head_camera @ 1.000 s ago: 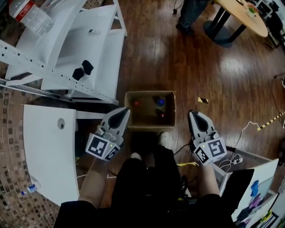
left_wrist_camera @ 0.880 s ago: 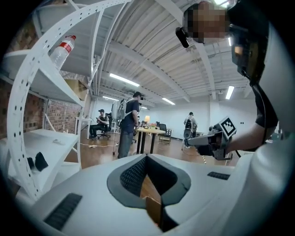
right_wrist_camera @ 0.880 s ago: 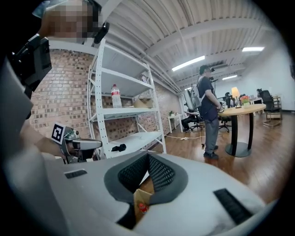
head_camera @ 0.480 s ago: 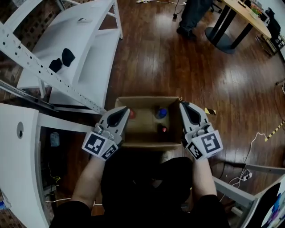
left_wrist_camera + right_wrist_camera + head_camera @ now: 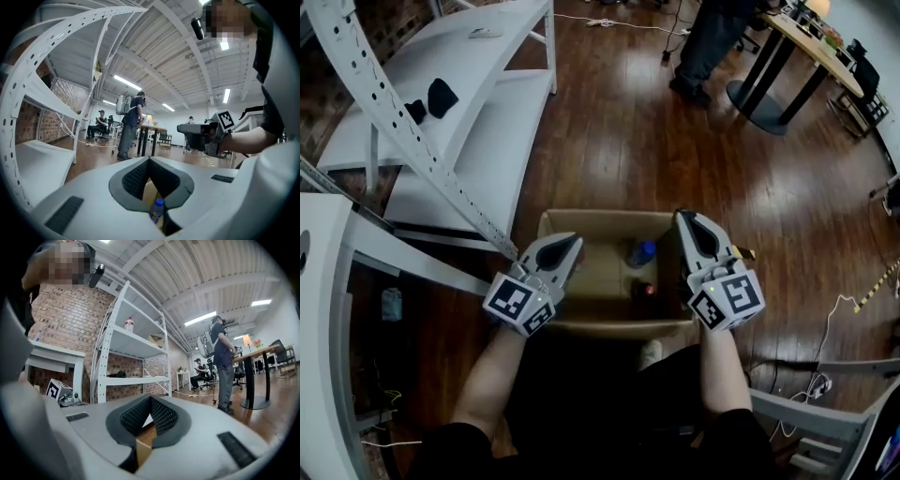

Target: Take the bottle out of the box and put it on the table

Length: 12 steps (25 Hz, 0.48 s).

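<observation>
Left gripper (image 5: 571, 243) was shut and empty, over the box's left edge. Right gripper (image 5: 685, 218) was shut too, empty, over the right edge. Box (image 5: 609, 324) sat on the floor between them. Blue-capped bottle (image 5: 641, 253) was inside, right of centre, red-capped one (image 5: 648, 290) just nearer. Shelf (image 5: 478, 141) stood left, person (image 5: 712, 42) far off.

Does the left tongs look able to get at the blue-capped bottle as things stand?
Probably yes: the box is open-topped, nothing covers the blue-capped bottle, and the left tongs sits at its left wall, though shut.
</observation>
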{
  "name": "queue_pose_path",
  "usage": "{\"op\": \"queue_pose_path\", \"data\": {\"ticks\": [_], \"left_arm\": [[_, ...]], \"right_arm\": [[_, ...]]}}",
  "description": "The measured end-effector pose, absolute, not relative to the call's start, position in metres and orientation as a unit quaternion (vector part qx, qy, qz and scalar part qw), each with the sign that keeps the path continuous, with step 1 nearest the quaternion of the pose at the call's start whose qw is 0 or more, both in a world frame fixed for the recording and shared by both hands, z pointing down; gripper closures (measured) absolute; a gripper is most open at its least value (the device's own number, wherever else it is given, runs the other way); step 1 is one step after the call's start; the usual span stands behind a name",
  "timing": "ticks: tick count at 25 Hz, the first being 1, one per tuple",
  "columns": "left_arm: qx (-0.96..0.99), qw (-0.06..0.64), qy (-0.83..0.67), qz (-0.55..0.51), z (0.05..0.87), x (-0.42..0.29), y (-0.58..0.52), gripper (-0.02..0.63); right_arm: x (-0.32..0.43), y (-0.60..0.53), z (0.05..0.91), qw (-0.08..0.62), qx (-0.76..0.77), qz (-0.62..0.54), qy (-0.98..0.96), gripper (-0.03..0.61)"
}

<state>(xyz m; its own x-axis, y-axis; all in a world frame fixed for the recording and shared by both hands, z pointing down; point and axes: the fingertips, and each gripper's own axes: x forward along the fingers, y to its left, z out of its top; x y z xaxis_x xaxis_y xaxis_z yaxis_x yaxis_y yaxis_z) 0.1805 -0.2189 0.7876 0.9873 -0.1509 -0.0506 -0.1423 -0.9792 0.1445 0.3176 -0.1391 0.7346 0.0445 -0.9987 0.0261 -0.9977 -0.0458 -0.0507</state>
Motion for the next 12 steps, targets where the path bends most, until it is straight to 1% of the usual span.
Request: {"op": "queue_pose_path", "data": {"ticks": [4, 9, 12], "left_arm": [[0.995, 0.076, -0.057, -0.014, 0.815, 0.190, -0.221, 0.614], [0.995, 0.094, -0.011, 0.017, 0.862, 0.220, -0.208, 0.614], [0.995, 0.087, 0.038, 0.021, 0.880, 0.246, -0.182, 0.612]], "right_arm": [[0.329, -0.146, 0.748, -0.001, -0.729, -0.034, 0.684, 0.574], [0.329, -0.135, 0.779, -0.048, -0.727, -0.052, 0.683, 0.574], [0.340, -0.115, 0.791, -0.042, -0.735, -0.074, 0.673, 0.574]]}}
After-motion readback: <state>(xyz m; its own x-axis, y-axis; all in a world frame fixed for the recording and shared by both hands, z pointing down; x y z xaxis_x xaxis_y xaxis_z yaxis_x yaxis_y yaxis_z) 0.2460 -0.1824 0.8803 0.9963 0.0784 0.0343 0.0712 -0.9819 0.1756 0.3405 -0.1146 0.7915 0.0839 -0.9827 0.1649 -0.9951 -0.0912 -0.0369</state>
